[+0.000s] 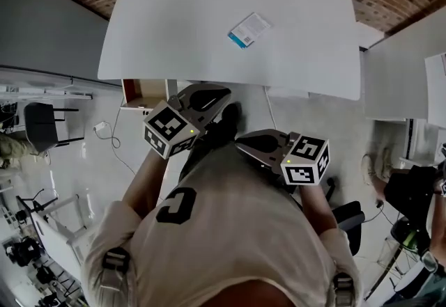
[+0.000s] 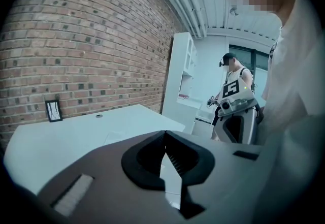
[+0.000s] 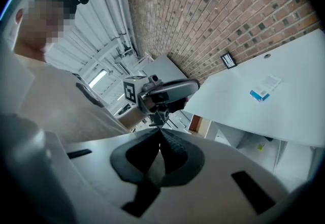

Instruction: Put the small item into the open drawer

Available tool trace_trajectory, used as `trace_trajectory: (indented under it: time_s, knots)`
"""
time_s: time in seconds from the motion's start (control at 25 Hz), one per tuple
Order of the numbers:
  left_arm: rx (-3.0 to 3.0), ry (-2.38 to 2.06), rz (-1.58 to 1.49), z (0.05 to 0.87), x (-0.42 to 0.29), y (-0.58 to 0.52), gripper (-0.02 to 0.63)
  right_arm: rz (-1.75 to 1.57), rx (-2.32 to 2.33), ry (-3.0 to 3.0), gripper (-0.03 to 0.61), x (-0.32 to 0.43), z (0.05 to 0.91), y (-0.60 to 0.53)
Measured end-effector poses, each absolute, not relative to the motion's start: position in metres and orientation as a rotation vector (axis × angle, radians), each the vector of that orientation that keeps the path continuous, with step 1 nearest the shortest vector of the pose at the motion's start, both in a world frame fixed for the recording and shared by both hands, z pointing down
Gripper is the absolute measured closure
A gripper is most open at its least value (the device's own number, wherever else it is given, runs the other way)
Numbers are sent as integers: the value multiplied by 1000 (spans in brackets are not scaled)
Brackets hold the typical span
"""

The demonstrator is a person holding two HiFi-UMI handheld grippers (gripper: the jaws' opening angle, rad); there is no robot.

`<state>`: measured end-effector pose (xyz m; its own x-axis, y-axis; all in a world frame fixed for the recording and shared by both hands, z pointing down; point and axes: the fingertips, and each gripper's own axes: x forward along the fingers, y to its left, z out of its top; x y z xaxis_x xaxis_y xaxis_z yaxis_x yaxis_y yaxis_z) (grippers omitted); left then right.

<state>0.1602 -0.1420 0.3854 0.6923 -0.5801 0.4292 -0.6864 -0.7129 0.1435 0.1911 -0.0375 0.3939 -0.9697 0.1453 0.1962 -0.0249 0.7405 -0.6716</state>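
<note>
The left gripper (image 2: 165, 131) and right gripper (image 3: 160, 128) hang near the person's chest, jaws closed and empty, probably because no reach has begun. The small item (image 1: 249, 29) lies on the white surface (image 1: 174, 20), well apart from the open drawer (image 1: 143, 93). Only the gripper views show the jaw tips meeting; the head view gives the layout.

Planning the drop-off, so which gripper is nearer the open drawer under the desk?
Left. The left gripper hangs just right of the open drawer; the right gripper is farther right and lower in the head view, in front of the person.
</note>
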Motion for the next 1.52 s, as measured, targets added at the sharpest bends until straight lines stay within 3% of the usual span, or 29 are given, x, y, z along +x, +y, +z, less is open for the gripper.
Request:
trace_trajectory:
  time_s: [0.44, 1.08, 1.12, 1.2, 1.24, 1.52]
  knots:
    - [2585, -1010, 551, 416, 139, -220, 611, 1065, 159, -2655, 575, 202, 403, -98]
    - [2517, -983, 611, 472, 101, -325, 606, 1103, 233, -2534, 575, 162, 410, -178]
    - [2516, -968, 610, 475, 102, -331, 586, 1106, 240, -2529, 575, 161, 411, -182]
    - [2513, -922, 648, 487, 107, -340, 332, 1115, 254, -2520, 575, 159, 411, -187]
    - [2511, -906, 687, 495, 108, -344, 289, 1119, 259, -2517, 575, 159, 411, -189]
    - [2440, -897, 894, 557, 119, -379, 207, 1162, 274, -2482, 575, 158, 417, -197]
